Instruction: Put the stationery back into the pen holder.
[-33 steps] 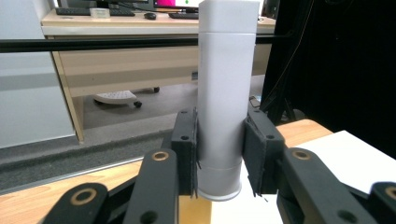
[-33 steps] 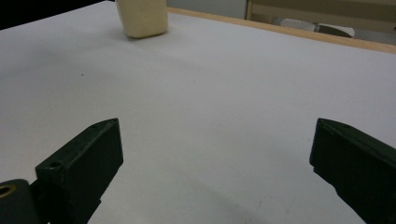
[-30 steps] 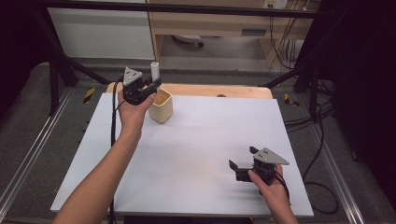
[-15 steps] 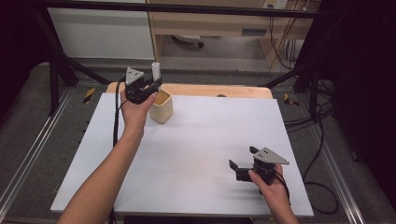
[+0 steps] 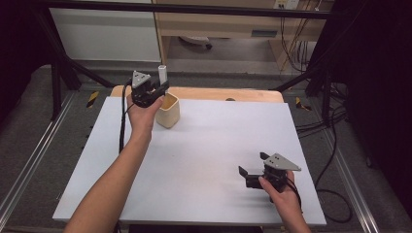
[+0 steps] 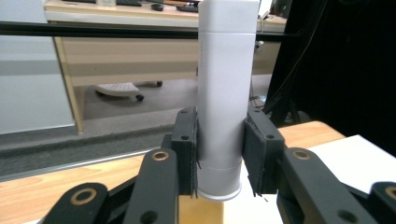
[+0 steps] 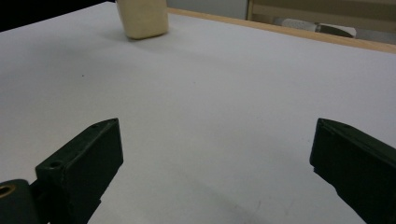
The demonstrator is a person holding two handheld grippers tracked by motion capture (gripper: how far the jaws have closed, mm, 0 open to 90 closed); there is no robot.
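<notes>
Left gripper [image 5: 156,89] clamps an upright white plastic cylinder [image 6: 227,93] above the cream square cup [image 5: 168,110], its grip plain in the left gripper view. Right gripper [image 5: 252,171], jaws wide, hovers over the white tabletop [image 5: 204,145]. Wooden desk [image 5: 218,22] beyond.

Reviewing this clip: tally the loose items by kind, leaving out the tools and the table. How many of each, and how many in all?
White cylindrical tube: 1, held upright in the left claw.
Cream cup: 1, standing on the white table just below the tube.
Total: 2. The right claw is open with nothing in it.
</notes>
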